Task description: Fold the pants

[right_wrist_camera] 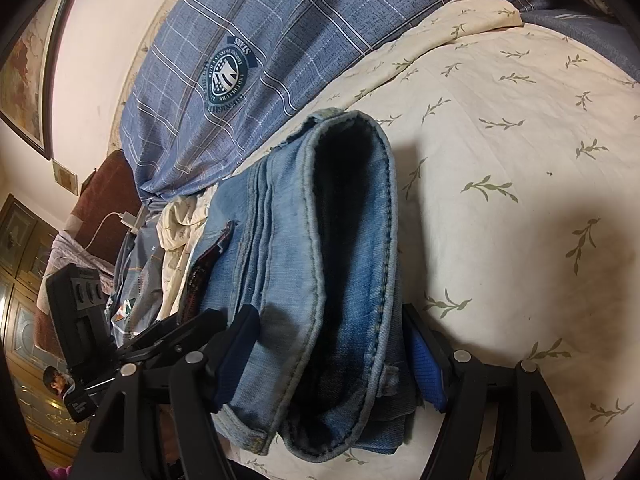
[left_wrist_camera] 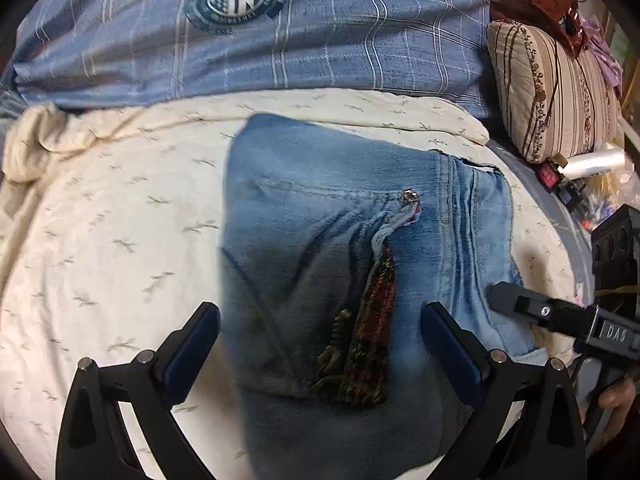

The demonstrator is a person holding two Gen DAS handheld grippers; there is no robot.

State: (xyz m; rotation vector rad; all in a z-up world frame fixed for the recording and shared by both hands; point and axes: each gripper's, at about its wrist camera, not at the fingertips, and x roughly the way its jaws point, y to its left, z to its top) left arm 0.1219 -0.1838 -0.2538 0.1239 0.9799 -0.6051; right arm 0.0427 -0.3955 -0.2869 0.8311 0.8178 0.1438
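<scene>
Bed with cream leaf-print sheet (left_wrist_camera: pixel 120 216), blue plaid quilt (left_wrist_camera: pixel 320 48) behind. Folded jeans (left_wrist_camera: pixel 340 240) lie on the sheet. Left gripper (left_wrist_camera: pixel 320 344): jaws wide, jeans between and ahead of them, pads not pressing. Right gripper (right_wrist_camera: pixel 332 356): jaws set around the folded stack's end, both pads against the denim; stack runs forward from them

I read this as a home bedroom: bed under cream leaf-print sheet (left_wrist_camera: pixel 120 240), blue plaid duvet (left_wrist_camera: pixel 320 48) beyond, striped pillow (left_wrist_camera: pixel 552 92), framed picture (right_wrist_camera: pixel 28 68) on wall.
</scene>
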